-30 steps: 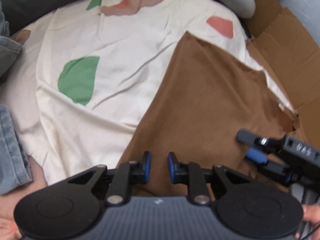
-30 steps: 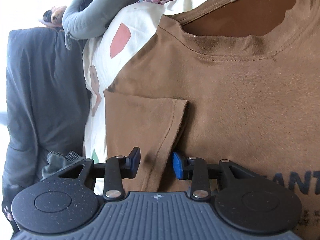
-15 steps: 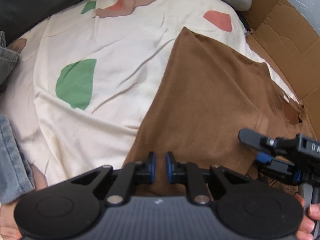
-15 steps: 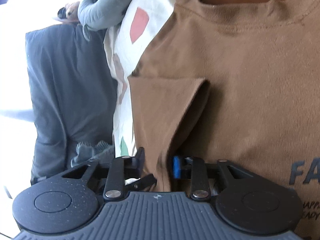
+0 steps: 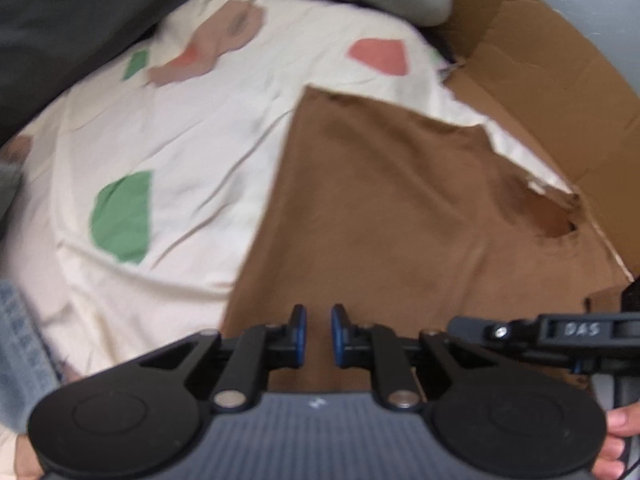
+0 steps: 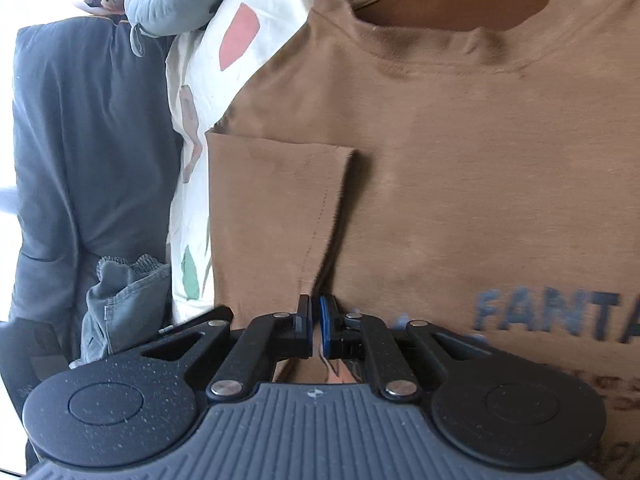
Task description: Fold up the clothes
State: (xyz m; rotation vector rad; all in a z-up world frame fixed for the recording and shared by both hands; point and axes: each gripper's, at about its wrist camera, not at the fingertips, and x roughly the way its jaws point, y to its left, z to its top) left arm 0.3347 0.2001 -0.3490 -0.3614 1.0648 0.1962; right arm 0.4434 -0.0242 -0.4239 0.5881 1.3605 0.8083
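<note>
Brown T-shirt (image 6: 460,168) lies spread on a cream sheet (image 5: 168,152) printed with green, red and tan patches. Left wrist view: shirt fills the field from 12 to 5 o'clock, one corner toward 12, neck opening at about 3 o'clock beside flattened cardboard (image 5: 540,64).

My left gripper (image 5: 319,334): jaws nearly closed, a narrow gap between the blue pads, brown cloth in that gap. Whether the pads actually press on the cloth I cannot tell from this view. Picture blurred.

My right gripper (image 6: 315,328): jaws have just been closing and now stand almost together, pinching a raised fold of shirt fabric at the lower end of the sleeve (image 6: 276,216). Sleeve is folded inward over the chest, hem running toward 12 o'clock. Dark lettering "FANTA" at 3 o'clock, cut off by the frame edge. Collar at 12 to 1 o'clock.

Right wrist view, 9 o'clock: dark grey fabric (image 6: 80,140); crumpled denim (image 6: 120,300) at 8 o'clock; pale grey garment (image 6: 172,4) at 11 o'clock.
</note>
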